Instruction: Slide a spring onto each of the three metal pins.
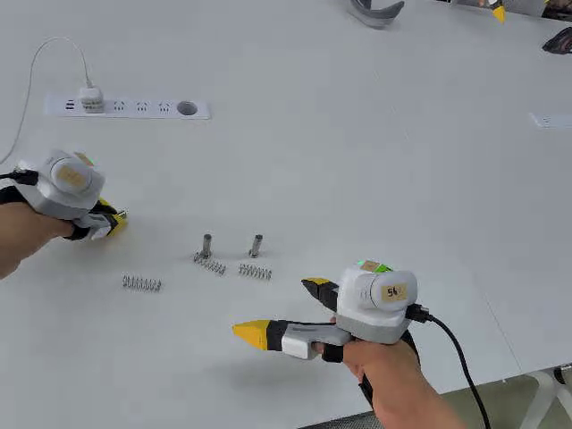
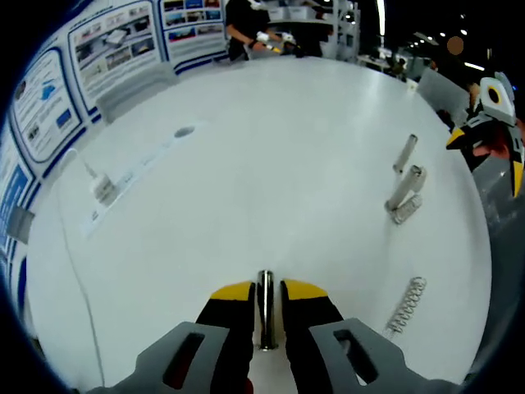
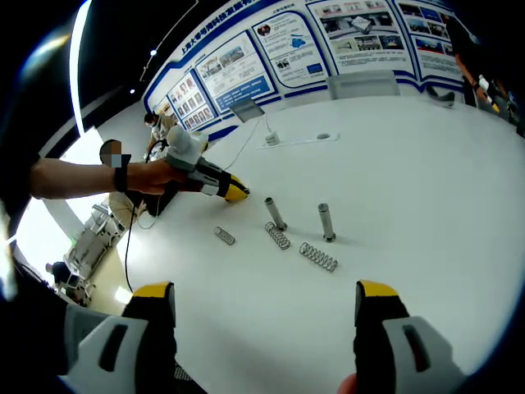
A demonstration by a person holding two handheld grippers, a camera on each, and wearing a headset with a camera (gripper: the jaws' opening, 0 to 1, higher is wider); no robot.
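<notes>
Yellow-tipped right gripper (image 1: 279,308) nearest: jaws spread wide, nothing between. Beyond, three coiled wire springs flat on smooth white table (image 1: 375,197): left spring (image 1: 141,283) apart, middle spring (image 1: 210,264) at base of left pin (image 1: 206,243), right spring (image 1: 255,271) just beside right pin (image 1: 256,243). Both pins short steel cylinders, upright. Left gripper (image 2: 267,289) clamped on third pin (image 2: 265,316), shiny rod between yellow tips. Farthest, flat white power strip (image 1: 134,108).
</notes>
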